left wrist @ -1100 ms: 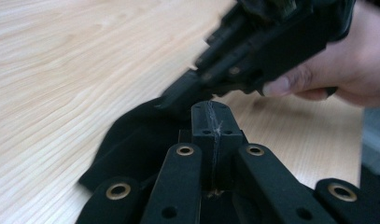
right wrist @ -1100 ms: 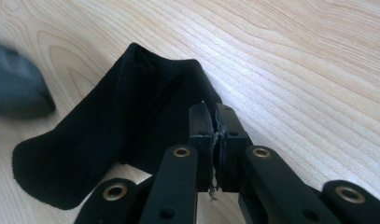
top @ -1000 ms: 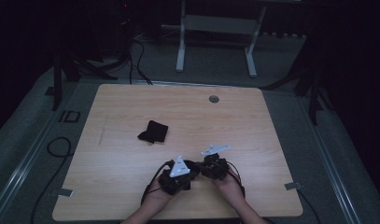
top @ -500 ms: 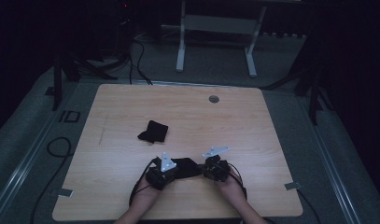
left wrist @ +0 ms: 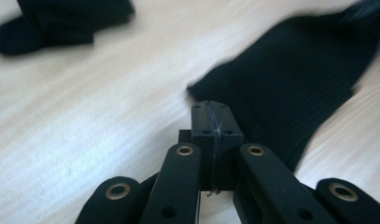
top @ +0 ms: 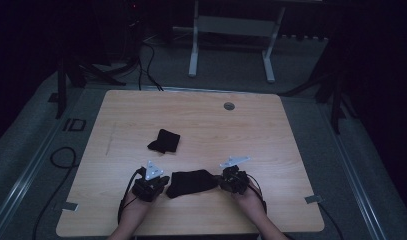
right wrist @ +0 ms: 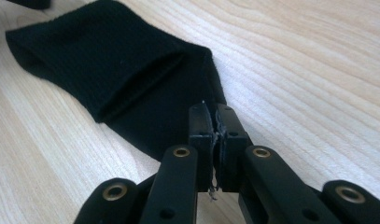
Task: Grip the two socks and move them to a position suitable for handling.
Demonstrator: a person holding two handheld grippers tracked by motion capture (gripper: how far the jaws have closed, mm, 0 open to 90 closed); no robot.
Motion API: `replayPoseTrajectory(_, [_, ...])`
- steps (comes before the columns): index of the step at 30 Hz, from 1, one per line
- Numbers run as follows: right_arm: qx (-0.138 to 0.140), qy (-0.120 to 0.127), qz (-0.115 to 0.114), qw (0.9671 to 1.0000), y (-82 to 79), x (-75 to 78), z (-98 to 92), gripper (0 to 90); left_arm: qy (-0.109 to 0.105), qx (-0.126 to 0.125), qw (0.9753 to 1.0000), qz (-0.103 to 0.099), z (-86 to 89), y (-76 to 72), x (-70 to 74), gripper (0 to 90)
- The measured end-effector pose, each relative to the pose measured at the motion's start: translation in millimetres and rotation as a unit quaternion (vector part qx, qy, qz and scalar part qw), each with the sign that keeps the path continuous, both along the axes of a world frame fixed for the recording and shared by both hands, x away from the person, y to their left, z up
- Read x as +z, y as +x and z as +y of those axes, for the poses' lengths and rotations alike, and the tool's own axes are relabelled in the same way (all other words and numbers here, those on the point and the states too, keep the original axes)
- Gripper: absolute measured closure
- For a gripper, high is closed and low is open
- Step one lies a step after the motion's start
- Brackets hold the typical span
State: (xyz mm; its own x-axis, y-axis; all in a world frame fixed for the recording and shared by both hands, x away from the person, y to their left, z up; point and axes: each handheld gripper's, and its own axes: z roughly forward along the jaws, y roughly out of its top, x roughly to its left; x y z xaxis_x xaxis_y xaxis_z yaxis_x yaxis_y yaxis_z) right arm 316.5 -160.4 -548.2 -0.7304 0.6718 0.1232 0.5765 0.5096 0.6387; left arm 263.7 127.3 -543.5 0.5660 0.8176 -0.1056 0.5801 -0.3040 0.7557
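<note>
A black sock [top: 192, 183] lies stretched flat near the table's front edge, between my two grippers. My left gripper [top: 163, 185] is at its left end. Its jaws [left wrist: 211, 108] are shut, with the sock's [left wrist: 290, 79] corner at their tips. My right gripper [top: 222, 181] is at the sock's other end. There its jaws [right wrist: 211, 109] are shut on the edge of the sock [right wrist: 108, 70], by its open cuff. A second black sock [top: 164, 141] lies folded farther back on the table, apart from both grippers, and it also appears at the upper left [left wrist: 61, 21].
The wooden table [top: 251, 135] has a round cable hole [top: 229, 106] near its far edge. Cables run along the floor at the left [top: 61, 155]. A white desk frame [top: 231, 30] stands beyond the table.
The left gripper has moved left, away from the right one. The sock, hidden between the close-set grippers a second ago, now lies drawn out between them.
</note>
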Motion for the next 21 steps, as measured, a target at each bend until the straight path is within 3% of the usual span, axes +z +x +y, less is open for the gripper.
replayPoseTrajectory(3, [0.001,0.003,0.003,1.0,-0.2,0.4,0.3,86.5,-0.031,-0.029,0.9991,-0.002,-16.7,-4.0,12.1,74.9])
replayPoseTrajectory(5, [0.003,0.007,0.003,1.0,0.0,0.3,0.6,84.8,-0.039,-0.052,0.9978,0.013,-33.5,-2.6,13.1,61.4])
replayPoseTrajectory(6, [0.003,0.007,0.003,1.0,0.0,0.3,0.6,84.8,-0.039,-0.062,0.997,0.022,-41.4,-0.5,11.4,61.4])
replayPoseTrajectory(7, [0.002,0.009,0.004,0.9999,0.5,0.5,0.4,81.3,-0.037,-0.063,0.997,0.026,-48.7,1.8,8.8,61.2])
replayPoseTrajectory(9, [0.002,0.02,0.008,0.9998,2.6,1.7,0.4,65.1,-0.033,-0.066,0.9964,0.04,-60.0,7.7,3.2,57.6])
replayPoseTrajectory(11, [0.002,0.036,0.016,0.9992,4.5,3.8,1.0,58.8,-0.032,-0.065,0.9964,0.044,-68.6,12.1,-1.3,57.2])
replayPoseTrajectory(12, [0.004,0.029,0.018,0.9994,6.7,3.6,4.0,55.8,-0.031,-0.065,0.9962,0.049,-73.1,14.3,-3.0,53.0])
replayPoseTrajectory(15, [0.007,0.019,0.016,0.9997,8.5,0.5,7.2,62.0,-0.007,-0.063,0.9969,0.047,-86.7,21.1,-8.9,53.0])
replayPoseTrajectory(16, [0.009,0.006,0.014,0.9998,8.2,-1.9,9.8,74.2,-0.003,-0.06,0.9971,0.046,-88.2,22.5,-10.2,52.9])
replayPoseTrajectory(18, [0.004,-0.002,-0.001,1.0,5.9,-2.9,10.6,83.3,0.004,-0.055,0.9975,0.046,-89.5,25.5,-14.0,53.0])
replayPoseTrajectory(21, [0.009,-0.007,-0.003,0.9999,4.3,-3.1,9.8,85.6,0.022,-0.048,0.9982,0.029,-88.7,25.7,-16.9,58.2])
